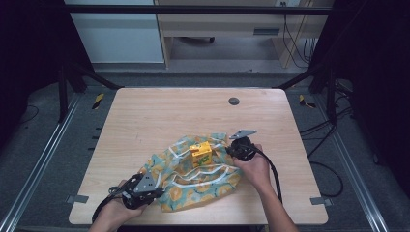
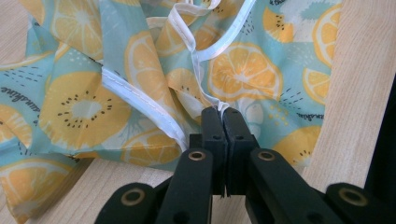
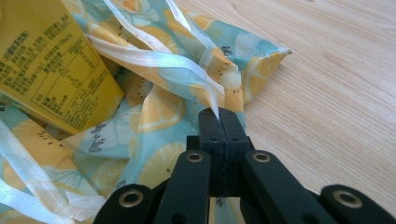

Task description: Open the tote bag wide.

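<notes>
Tabletop: both claws pinching cloth [image 1: 193,179] edging.

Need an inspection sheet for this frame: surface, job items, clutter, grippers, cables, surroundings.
Surface: wooden table, round grommet near the far edge.
Job's things: citrus-print cloth lies crumpled at the near middle; yellow carton stands on it.
Clutter: nothing seen.
Grippers: left gripper shut on the cloth's white hem; right gripper shut on a white edge strip of the cloth.
Cables: one black cable trails from the right gripper over the near edge; more cables on the floor at right.
Surroundings: black frame, grey floor, light furniture beyond.
</notes>
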`<state>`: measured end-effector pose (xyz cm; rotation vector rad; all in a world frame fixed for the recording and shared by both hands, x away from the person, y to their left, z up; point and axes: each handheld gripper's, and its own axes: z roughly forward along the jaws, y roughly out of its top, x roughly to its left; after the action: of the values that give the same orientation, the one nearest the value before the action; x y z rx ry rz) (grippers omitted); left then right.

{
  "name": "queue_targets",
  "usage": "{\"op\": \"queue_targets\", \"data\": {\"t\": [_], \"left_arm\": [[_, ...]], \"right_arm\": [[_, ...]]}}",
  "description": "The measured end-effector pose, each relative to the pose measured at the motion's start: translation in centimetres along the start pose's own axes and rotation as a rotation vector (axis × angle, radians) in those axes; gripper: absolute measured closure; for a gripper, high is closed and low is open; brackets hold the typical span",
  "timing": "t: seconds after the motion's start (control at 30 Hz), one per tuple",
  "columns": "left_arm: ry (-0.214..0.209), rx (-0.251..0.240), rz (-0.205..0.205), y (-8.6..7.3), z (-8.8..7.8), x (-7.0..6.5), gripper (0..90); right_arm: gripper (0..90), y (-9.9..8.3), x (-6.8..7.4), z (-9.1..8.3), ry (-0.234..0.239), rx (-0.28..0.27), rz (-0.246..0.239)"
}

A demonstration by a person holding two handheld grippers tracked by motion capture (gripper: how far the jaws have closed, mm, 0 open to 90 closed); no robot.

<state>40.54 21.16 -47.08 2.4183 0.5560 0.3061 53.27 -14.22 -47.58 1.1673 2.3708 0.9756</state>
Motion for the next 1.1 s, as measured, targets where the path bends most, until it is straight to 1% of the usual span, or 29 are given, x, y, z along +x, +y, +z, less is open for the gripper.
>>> {"op": "queue_targets", "data": {"t": [0.07, 0.23, 0.33, 0.4, 0.43, 0.5, 0.53, 0.57, 0.63, 0.67, 0.77, 0.87, 0.9, 0.97, 1.1], "left_arm": [[-0.001, 0.000, -0.001, 0.0, 0.0, 0.0, 89.3], [-0.005, 0.008, -0.003, -0.1, 0.3, -0.1, 89.3], [-0.010, 0.007, 0.000, 0.0, 0.4, -0.2, 89.4], [-0.013, 0.008, 0.000, 0.0, 0.5, -0.2, 89.4], [-0.015, 0.007, -0.001, 0.0, 0.5, -0.2, 89.4], [-0.018, 0.004, -0.004, 0.0, 0.5, -0.3, 89.5], [-0.018, 0.008, 0.001, 0.1, 0.5, -0.3, 89.5], [-0.022, 0.004, -0.006, 0.1, 0.6, -0.4, 89.5], [-0.024, 0.010, 0.002, 0.1, 0.7, -0.5, 89.5], [-0.024, 0.021, 0.013, 0.1, 0.7, -0.4, 89.5], [-0.018, 0.017, 0.000, 0.1, 0.9, -0.5, 89.5], [-0.011, 0.017, -0.001, 0.0, 0.9, -0.4, 89.5], [-0.004, 0.016, -0.003, 0.0, 0.9, -0.4, 89.5], [0.002, 0.014, -0.009, -0.1, 0.9, -0.3, 89.5], [0.003, 0.015, -0.014, -0.1, 0.9, -0.2, 89.5]], "right_arm": [[90.0, 0.0, 0.0, 0.1, 0.002, 0.002, 0.007], [90.0, 0.0, 0.0, 0.3, -0.005, -0.003, 0.004], [90.0, 0.1, -0.1, 0.4, -0.014, -0.012, 0.016], [90.0, 0.1, -0.2, 0.5, -0.015, -0.014, 0.011], [90.0, 0.1, -0.3, 0.6, -0.018, -0.017, 0.018], [90.0, 0.1, -0.3, 0.7, -0.021, -0.018, 0.017], [90.0, 0.2, -0.4, 0.7, -0.021, -0.020, 0.016], [90.0, 0.2, -0.4, 0.8, -0.022, -0.020, 0.025], [90.0, 0.4, -0.4, 0.9, -0.030, -0.017, 0.013], [90.0, 0.4, -0.4, 0.9, -0.030, -0.017, 0.013], [90.0, 1.0, -0.4, 0.9, -0.043, -0.015, -0.007], [90.0, 1.3, -0.4, 1.0, -0.046, -0.004, -0.007], [90.0, 1.3, -0.4, 1.2, -0.047, 0.005, -0.006], [90.0, 1.2, -0.4, 1.3, -0.047, 0.004, -0.008], [89.8, 1.2, -0.4, 1.3, -0.050, 0.006, -0.013]]}}
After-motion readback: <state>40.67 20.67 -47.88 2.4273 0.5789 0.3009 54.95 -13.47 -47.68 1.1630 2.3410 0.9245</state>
